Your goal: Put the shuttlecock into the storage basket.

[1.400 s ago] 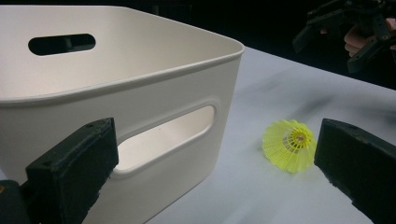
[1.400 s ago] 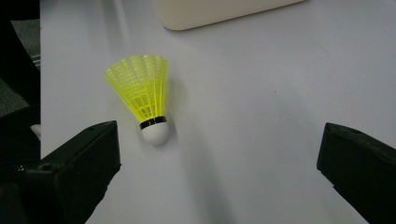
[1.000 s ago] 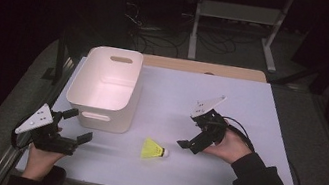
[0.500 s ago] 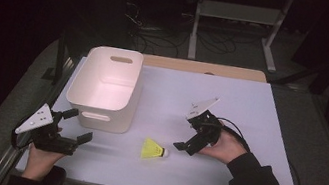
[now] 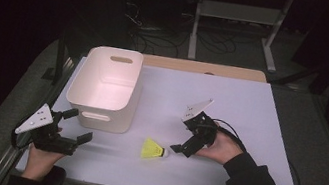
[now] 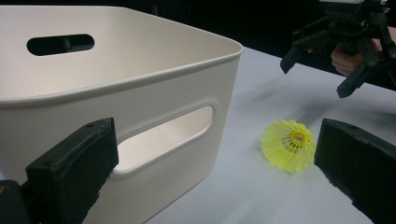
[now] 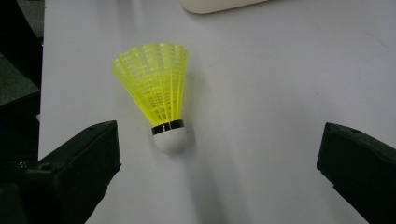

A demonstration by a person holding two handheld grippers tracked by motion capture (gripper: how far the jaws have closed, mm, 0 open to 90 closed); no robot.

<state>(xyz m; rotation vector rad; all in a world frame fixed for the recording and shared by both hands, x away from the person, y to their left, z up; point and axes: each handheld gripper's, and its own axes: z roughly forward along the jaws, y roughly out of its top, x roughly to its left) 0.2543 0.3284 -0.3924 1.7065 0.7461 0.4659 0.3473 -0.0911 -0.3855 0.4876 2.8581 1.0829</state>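
White tabletop (image 5: 251, 107) fills the middle of the high view, with dark floor, cables and a metal frame behind it. At the left near corner the left gripper (image 5: 76, 127) is held in the person's hand just over the table edge, jaws spread wide with nothing between them; it sits where it did a second ago. Just beside it, farther in, stands the white bin (image 5: 105, 87), which shows nothing inside; in the left gripper view its handle slot faces the camera between the two black jaws. Right of the bin, on the bare table, lies the yellow shuttlecock (image 5: 153, 149) on its side, skirt toward the left, white cork toward the right. It has not moved. The right gripper (image 5: 185, 145) has come down and leftward since a second ago, and its tips now sit just beside the cork. In the right gripper view its jaws stand wide apart, the shuttlecock (image 7: 156, 93) lying ahead of them, nearer the left jaw, untouched.
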